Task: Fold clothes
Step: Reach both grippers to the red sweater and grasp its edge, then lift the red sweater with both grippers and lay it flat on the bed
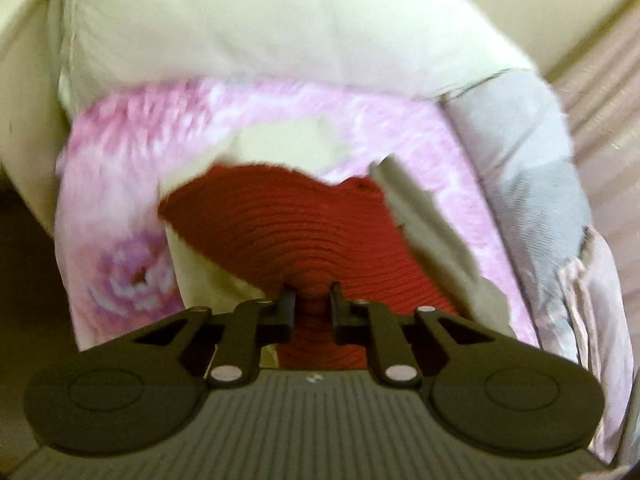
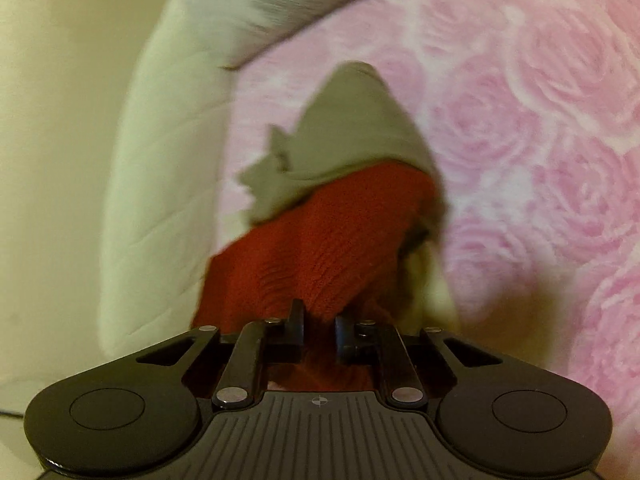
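Pink rose-print bedspread (image 2: 520, 120); cream pillow (image 1: 260, 20) behind; grey cushion (image 1: 528, 140) beside.

— What's my left gripper (image 1: 314, 300) biting?
— Red ribbed knit (image 1: 296, 224), rough and matt; my right gripper (image 2: 319, 320) grips it too.
— The grippers themselves?
— Black plastic, slight gloss, metal rivets.
— Underneath?
— Soft pink rose-print spread (image 2: 520, 100), matt beige cloth (image 2: 352, 132), pale smooth pillow (image 1: 260, 24).
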Demonstrator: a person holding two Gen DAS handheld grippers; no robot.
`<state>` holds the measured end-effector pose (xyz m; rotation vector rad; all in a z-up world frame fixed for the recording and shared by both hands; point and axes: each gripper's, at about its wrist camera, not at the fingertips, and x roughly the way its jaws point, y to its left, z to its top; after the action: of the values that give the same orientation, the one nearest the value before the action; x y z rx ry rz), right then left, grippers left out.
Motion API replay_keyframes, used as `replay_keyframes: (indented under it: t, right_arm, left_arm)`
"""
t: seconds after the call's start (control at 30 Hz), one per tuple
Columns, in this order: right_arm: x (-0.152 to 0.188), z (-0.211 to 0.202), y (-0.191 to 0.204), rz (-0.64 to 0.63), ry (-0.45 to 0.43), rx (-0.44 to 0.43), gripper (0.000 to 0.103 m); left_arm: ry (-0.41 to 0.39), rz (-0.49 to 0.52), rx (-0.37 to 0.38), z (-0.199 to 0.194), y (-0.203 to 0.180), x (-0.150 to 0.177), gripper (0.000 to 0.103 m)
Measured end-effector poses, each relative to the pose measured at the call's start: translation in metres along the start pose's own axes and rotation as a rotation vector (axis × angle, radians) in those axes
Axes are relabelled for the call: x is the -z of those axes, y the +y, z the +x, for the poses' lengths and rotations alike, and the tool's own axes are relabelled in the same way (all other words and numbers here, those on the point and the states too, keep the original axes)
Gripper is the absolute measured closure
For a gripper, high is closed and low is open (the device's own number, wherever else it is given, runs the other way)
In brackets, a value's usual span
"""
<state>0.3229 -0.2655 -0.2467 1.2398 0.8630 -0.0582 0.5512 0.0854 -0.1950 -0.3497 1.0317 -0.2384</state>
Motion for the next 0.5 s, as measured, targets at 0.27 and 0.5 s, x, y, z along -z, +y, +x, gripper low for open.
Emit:
replay_keyframes:
  t: [0.27, 0.5]
  right_arm:
    - [0.035, -0.091, 0.041, -0.106, -0.061, -0.236, 0.092]
    - [0.049, -0.223, 0.031, -0.093, -0.255, -0.395, 0.092]
  left_arm:
    - [-0.215, 0.26, 0.141, -0.143, -0.071, 0.005, 0.097]
    - [-0.348, 0.437, 0.333, -0.245, -0.156, 0.052, 0.097]
